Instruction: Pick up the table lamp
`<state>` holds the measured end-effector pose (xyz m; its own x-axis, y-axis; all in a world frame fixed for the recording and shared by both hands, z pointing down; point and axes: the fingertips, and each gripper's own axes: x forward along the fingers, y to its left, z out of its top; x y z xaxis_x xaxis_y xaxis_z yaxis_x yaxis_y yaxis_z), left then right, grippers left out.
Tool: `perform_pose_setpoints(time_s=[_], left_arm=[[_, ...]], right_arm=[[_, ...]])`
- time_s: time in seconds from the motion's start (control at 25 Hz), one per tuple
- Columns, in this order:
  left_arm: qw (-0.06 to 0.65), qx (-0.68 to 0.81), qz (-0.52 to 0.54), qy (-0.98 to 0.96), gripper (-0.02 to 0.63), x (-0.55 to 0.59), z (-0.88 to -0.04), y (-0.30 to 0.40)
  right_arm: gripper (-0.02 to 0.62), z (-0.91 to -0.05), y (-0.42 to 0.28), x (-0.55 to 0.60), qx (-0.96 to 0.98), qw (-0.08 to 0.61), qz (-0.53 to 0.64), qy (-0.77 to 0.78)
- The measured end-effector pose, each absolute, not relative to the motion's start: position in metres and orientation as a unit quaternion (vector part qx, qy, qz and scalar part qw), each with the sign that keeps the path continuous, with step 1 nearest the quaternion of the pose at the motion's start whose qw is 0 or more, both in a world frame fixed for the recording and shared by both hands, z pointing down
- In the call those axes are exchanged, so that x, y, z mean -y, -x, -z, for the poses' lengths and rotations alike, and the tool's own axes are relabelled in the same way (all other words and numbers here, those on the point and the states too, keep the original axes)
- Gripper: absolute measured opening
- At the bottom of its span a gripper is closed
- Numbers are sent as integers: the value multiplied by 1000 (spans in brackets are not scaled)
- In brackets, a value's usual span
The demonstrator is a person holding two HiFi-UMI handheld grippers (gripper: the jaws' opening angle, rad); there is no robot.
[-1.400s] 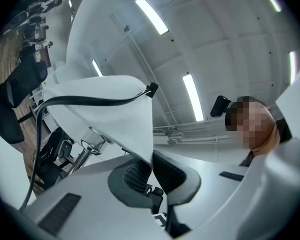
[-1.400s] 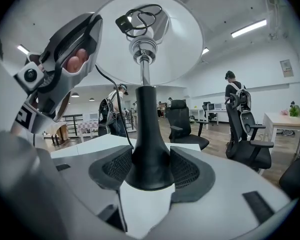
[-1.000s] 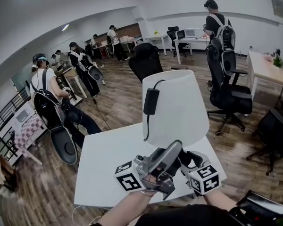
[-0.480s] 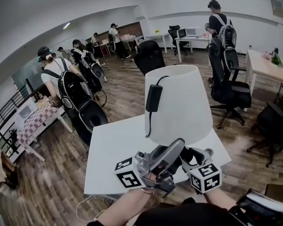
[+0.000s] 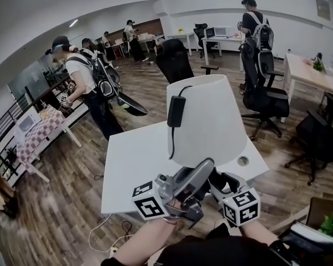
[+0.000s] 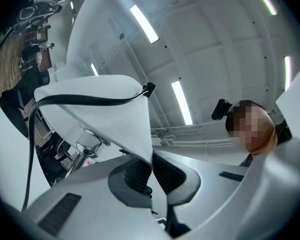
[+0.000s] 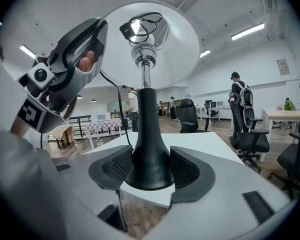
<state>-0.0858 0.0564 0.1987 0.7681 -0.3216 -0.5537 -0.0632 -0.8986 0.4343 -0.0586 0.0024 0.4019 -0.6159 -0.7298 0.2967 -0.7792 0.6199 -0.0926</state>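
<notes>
Left gripper [image 5: 206, 166]: clenched on the lower rim of the shade [image 6: 115, 109].
Right gripper [image 5: 217, 177]: closed around the black base [image 7: 149, 159].
Lamp [image 5: 205, 121]: lifted at 12 o'clock from both grippers, over the white table [image 5: 136, 165].
Hidden: in the head view the shade covers the stem and base.
Change: both grips are unchanged; the cable hole [image 5: 243, 160] now shows at 4 o'clock.

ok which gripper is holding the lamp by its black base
The right gripper: its jaws clamp the black base. The left gripper pinches the rim of the white shade.

One table lamp [image 5: 202, 121], two grippers — one left gripper [image 5: 206, 168], one right gripper [image 5: 217, 180] — and one white tabletop [image 5: 133, 165] close by.
</notes>
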Motion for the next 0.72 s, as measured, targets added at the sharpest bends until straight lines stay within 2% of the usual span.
perform_pose_setpoints(time_s=[0.72], left_arm=[[214,115,326,-913,17,-91,-201,92]], right_arm=[[245,-409,70,-49,897,117,-122,-409]])
